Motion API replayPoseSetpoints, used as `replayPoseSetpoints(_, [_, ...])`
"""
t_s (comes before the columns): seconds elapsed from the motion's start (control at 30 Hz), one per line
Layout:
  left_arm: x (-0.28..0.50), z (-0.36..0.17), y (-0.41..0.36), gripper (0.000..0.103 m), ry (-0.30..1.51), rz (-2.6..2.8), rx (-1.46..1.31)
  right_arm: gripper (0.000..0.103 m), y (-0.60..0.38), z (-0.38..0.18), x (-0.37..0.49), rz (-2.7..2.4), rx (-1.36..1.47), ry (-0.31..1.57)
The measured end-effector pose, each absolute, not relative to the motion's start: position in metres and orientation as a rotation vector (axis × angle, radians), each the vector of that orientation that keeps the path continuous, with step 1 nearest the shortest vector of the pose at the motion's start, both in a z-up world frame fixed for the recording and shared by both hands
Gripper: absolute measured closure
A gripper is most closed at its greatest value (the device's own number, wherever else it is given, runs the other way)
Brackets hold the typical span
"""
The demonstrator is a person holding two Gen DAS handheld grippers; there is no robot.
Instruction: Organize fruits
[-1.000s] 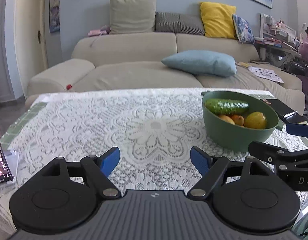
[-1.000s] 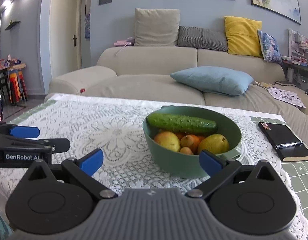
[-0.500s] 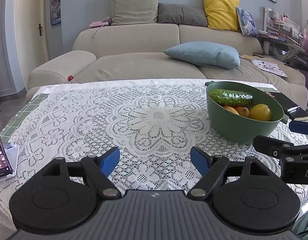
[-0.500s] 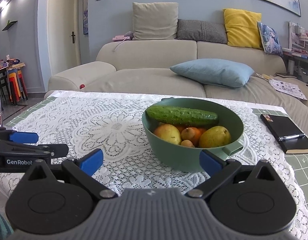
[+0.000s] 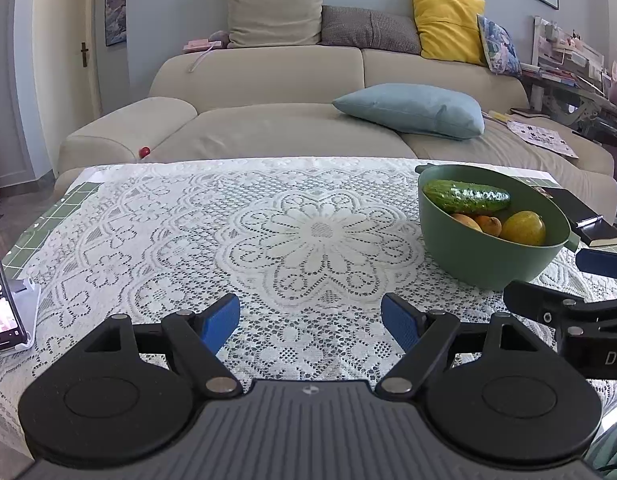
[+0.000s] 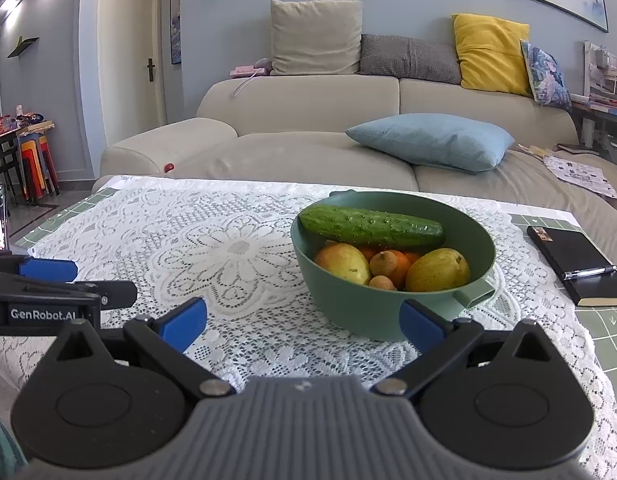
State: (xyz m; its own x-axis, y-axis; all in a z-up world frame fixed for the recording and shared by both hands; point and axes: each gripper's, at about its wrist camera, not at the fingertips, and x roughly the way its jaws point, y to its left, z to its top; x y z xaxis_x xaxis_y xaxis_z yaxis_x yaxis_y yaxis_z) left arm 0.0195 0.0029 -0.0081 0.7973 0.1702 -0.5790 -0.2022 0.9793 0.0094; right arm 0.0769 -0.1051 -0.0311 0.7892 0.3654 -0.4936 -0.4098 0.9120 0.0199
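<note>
We held our left gripper (image 5: pixel 310 320) low over the near part of the white lace tablecloth (image 5: pixel 268 232), and its blue fingers were spread wide with nothing between them. Our right gripper (image 6: pixel 304 322) was spread wide too and held nothing. Its right finger sat just in front of the near wall of the green bowl (image 6: pixel 372 308), but we could not tell if it touched. The bowl stood on the right side of the cloth. A long green cucumber (image 6: pixel 370 227) lay across the far side of the bowl, on top of the fruit. Under it we saw two yellow pears (image 6: pixel 438 270), an orange (image 6: pixel 404 266) and some small brown fruits (image 6: pixel 383 263). A black notebook (image 6: pixel 576 266) with a pen (image 6: pixel 588 273) on it lay on the table to the right of the bowl. A phone on a stand (image 5: pixel 2 300) stood at the far left edge. Behind the table were a beige sofa (image 5: pixel 268 120) and a blue pillow (image 5: pixel 412 110).
</note>
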Motion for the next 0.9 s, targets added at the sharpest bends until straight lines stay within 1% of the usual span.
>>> replayPoseSetpoints(0.9, [0.0185, -0.0073, 0.0044, 0.009, 0.617, 0.199, -0.054, 0.004, -0.0981, -0.0341, 0.0783, 0.435, -0.101, 0.529])
